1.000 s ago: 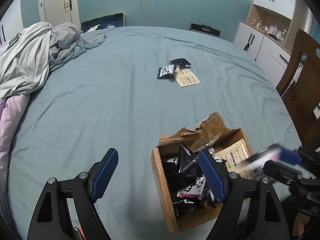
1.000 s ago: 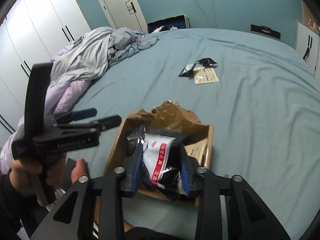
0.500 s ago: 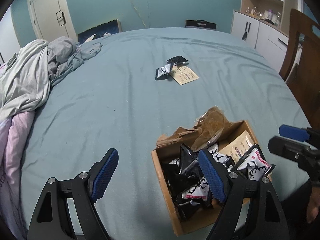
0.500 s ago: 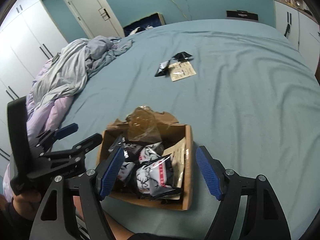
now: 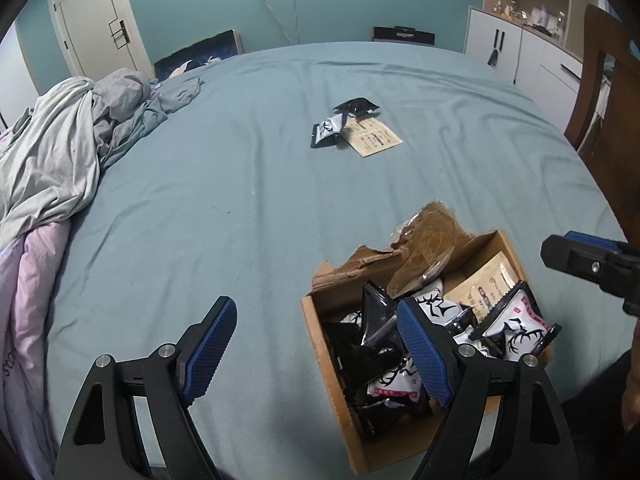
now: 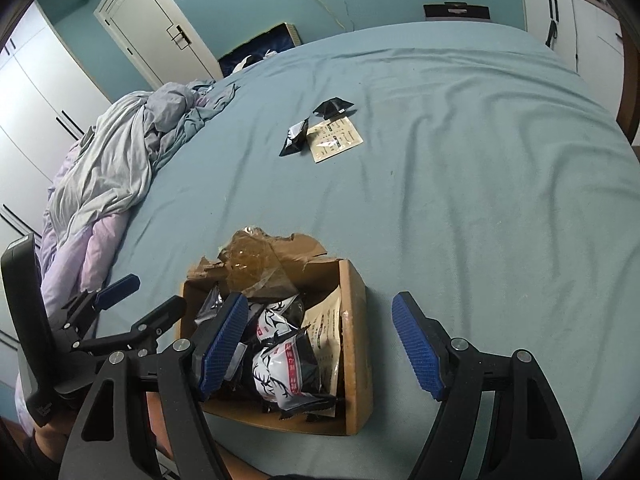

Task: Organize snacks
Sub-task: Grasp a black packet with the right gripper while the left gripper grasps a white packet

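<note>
Bedding [image 5: 60,152]: grey and lilac covers lie heaped at the left edge of the bed [image 5: 240,184], which wears a blue-green sheet.
Left tongs [image 5: 316,344]: spread wide, nothing between the blue pads; the left pad hangs over bare sheet, the right pad over the box's left half.
Loose snacks: two black packets [image 5: 328,130] and a tan sachet [image 5: 374,138] lie together mid-bed, well apart from the box; one black packet overlaps the sachet's left corner.
Cardboard box [image 5: 320,344]: open-topped, near the front edge of the bed, with a torn brown flap and a crumpled clear wrapper [image 5: 424,252] at its far side.
Box contents: black and white packets with an antler print [image 6: 280,368] piled up inside; a tan sachet [image 6: 326,328] stands against the right wall.
Right tongs [image 6: 320,344]: spread, pinching nothing; in the right wrist view the left pad hangs over the packets in the box, the right pad over bare sheet just beside the box's right wall.
Room: white door and wardrobes at the left, teal wall behind, white cabinets and a wooden chair [image 5: 608,92] at the right.
</note>
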Available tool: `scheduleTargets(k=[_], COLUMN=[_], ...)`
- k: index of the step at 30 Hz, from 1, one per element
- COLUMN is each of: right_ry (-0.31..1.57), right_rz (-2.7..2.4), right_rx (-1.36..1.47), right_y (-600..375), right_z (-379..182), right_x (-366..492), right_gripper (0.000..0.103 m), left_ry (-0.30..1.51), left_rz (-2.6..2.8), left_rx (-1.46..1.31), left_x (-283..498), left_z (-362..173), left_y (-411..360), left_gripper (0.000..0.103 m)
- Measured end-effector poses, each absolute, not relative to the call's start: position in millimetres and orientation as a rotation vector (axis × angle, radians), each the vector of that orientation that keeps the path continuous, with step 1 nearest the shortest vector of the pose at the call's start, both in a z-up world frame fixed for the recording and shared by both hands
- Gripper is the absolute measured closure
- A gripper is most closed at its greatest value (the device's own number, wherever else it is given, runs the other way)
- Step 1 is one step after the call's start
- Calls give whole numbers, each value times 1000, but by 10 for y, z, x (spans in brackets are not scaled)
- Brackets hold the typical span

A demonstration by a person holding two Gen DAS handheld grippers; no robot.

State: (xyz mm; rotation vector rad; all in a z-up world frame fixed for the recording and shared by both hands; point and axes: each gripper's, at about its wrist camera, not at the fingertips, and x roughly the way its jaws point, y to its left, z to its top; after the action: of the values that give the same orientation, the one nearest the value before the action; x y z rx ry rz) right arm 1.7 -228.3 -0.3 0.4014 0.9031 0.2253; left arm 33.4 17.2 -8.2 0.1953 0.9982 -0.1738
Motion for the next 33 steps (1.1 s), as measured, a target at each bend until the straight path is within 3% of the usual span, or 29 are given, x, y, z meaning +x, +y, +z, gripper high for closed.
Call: scheduleTargets(k=[13,21,28,33], right_ry=[929,1025,1113,1167], right_rz=[211,194,138,124], right_rx=[401,185,52,-28], right_y=[-2644,-2546,-2145,-1759], right_z=[209,627,302,-160], right_x=[419,1626,2999,3526], right_gripper=[29,29,29,29], left_ry=[1029,1059,1030,1051], left_rz=[-168,-167,-182,-167], left_rx=[156,96,124,82], left_x=[512,643,706,836], left_z=[-122,-166,-157,-216], left_y=[243,333,298,374], left_gripper=[20,20,20,20])
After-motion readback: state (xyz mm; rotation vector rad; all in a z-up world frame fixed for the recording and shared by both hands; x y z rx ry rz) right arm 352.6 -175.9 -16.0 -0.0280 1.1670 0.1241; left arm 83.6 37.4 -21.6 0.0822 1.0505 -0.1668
